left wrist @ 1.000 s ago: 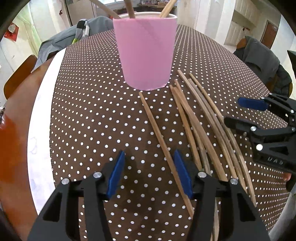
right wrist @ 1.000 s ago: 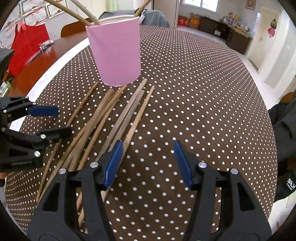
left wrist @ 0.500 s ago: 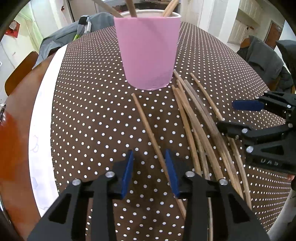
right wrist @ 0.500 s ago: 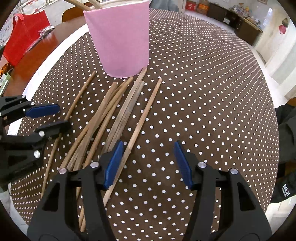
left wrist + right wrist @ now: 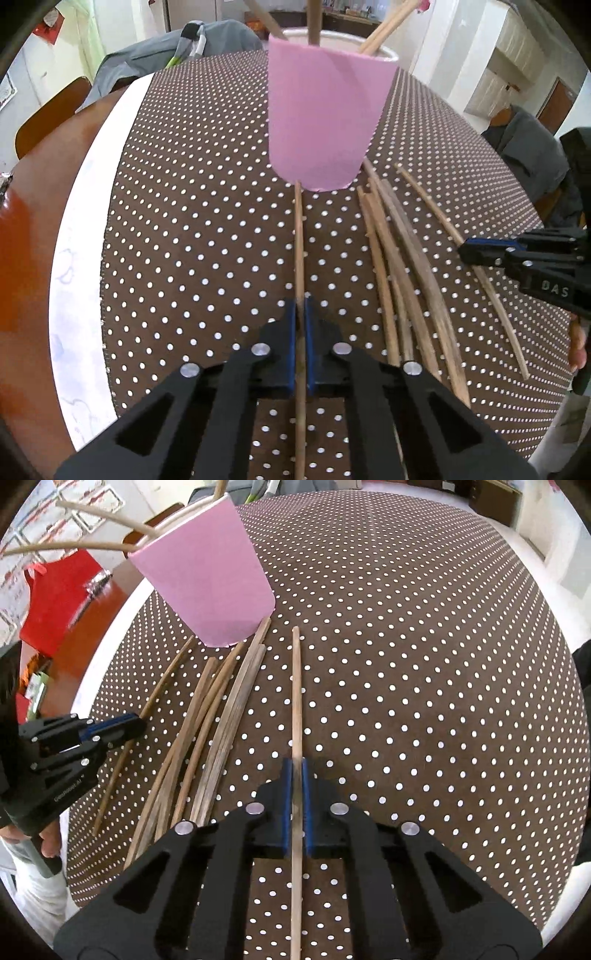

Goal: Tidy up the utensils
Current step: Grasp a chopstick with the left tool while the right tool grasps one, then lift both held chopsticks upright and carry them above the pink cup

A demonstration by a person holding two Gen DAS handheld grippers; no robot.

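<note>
Left gripper (image 5: 300,314): clamped on a wooden chopstick (image 5: 298,236) reaching the pink cup (image 5: 325,118). Right gripper (image 5: 295,775): likewise pinched another chopstick (image 5: 296,686). Near ends cut off below; loose chopsticks (image 5: 218,716) between.

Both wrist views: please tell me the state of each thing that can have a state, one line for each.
Left tongs: shut on the leftmost chopstick.
Right tongs: shut on the rightmost chopstick.
Pink cup: upright on the tablecloth, several chopsticks standing inside.
Loose chopsticks: lying flat in a bunch beside the cup, not yet in it.
</note>
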